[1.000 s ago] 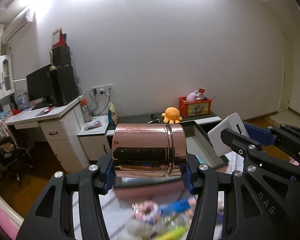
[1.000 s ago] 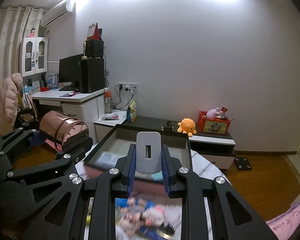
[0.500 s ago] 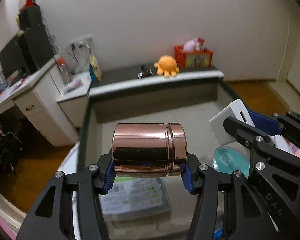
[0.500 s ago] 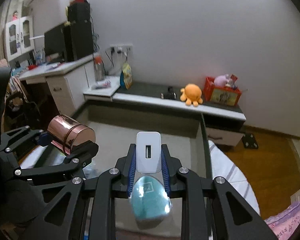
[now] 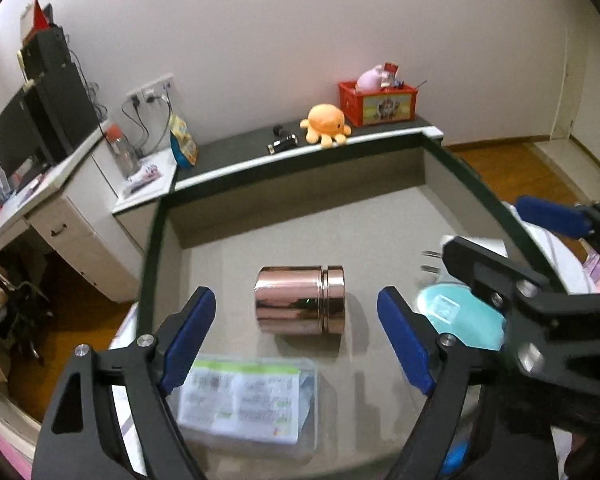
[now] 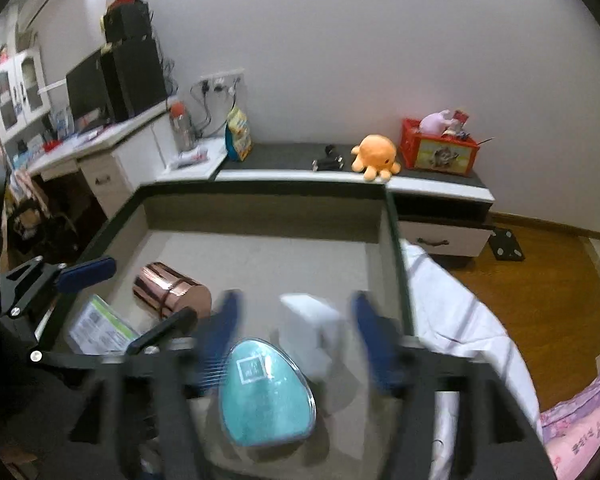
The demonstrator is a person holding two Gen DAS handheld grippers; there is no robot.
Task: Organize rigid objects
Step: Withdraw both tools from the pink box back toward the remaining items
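Copper tin [image 5: 300,299] lies on its side on the grey floor of the box [image 5: 380,208], between my left gripper's [image 5: 296,332] wide-spread, empty fingers and touching neither. White charger [image 6: 312,328] stands in the box between my right gripper's [image 6: 296,332] fingers, which are blurred, parted and clear of it. Beside it lies a teal egg-shaped case [image 6: 266,396]; a labelled clear packet [image 5: 244,400] rests near the tin.
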